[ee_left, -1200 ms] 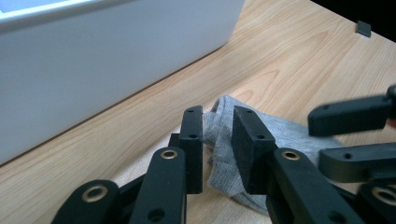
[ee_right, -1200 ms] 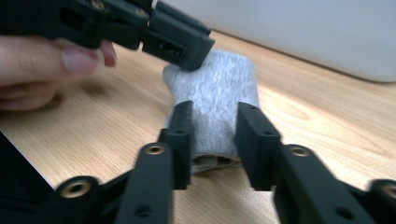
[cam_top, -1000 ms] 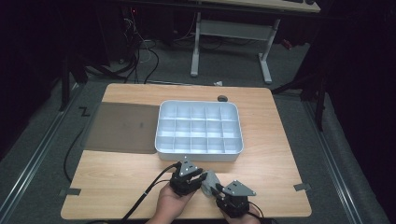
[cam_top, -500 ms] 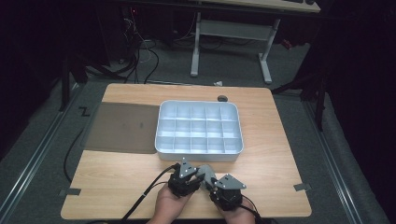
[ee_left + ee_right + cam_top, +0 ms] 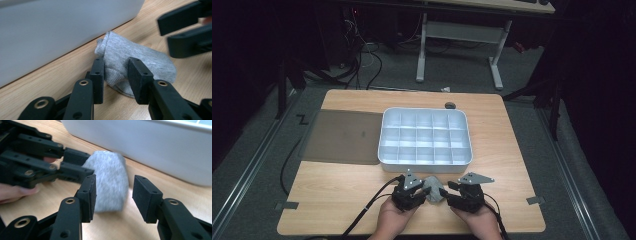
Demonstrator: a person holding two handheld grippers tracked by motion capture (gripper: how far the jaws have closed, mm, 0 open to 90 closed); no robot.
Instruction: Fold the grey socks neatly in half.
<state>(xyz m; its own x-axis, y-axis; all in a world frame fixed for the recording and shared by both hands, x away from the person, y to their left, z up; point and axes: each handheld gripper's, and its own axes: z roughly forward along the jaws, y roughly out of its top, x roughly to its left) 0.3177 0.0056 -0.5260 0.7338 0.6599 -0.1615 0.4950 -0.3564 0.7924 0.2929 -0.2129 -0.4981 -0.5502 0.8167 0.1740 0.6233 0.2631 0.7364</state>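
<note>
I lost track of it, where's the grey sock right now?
In the high view the sock lies on the table's near edge, between the left gripper and right gripper, just in front of the white tray.

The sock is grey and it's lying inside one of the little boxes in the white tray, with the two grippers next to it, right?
Not quite. The grey sock isn't in the white tray; it lies on the wooden table just in front of the tray, as the high view shows. The rest holds: the left gripper and right gripper are beside it.
</note>
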